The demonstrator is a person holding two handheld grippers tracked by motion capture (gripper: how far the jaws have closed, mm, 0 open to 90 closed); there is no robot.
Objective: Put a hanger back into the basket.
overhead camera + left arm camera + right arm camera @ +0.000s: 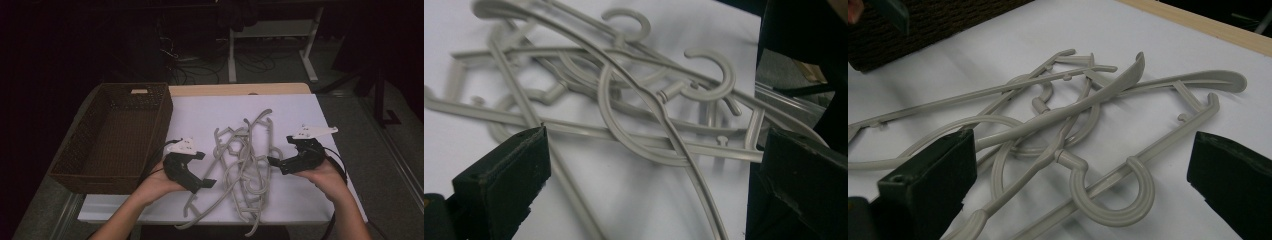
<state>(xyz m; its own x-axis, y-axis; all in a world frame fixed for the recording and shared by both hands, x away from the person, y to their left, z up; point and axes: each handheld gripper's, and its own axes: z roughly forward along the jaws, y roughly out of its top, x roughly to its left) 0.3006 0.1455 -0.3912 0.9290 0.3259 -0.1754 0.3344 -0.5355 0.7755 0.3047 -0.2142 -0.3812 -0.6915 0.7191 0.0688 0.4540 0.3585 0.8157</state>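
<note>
High view: tangled heap of pale grey plastic coat hangers (245, 165) on the white tabletop (200, 112), between left gripper (209, 183) and right gripper (270, 161); dark woven wicker basket (112, 135) at left | Left gripper view: jaws spread, nothing held, hangers (639, 100) just ahead | Right gripper view: jaws apart, empty, hangers (1073, 125) between and beyond them.

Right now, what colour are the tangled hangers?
Pale grey hangers, clearest in the right gripper view.

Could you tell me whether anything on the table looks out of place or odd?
Yes: the grey plastic hangers lie in a tangled, interlocked heap on the white table cover, some overhanging its near edge, while the brown wicker basket holds none.
</note>
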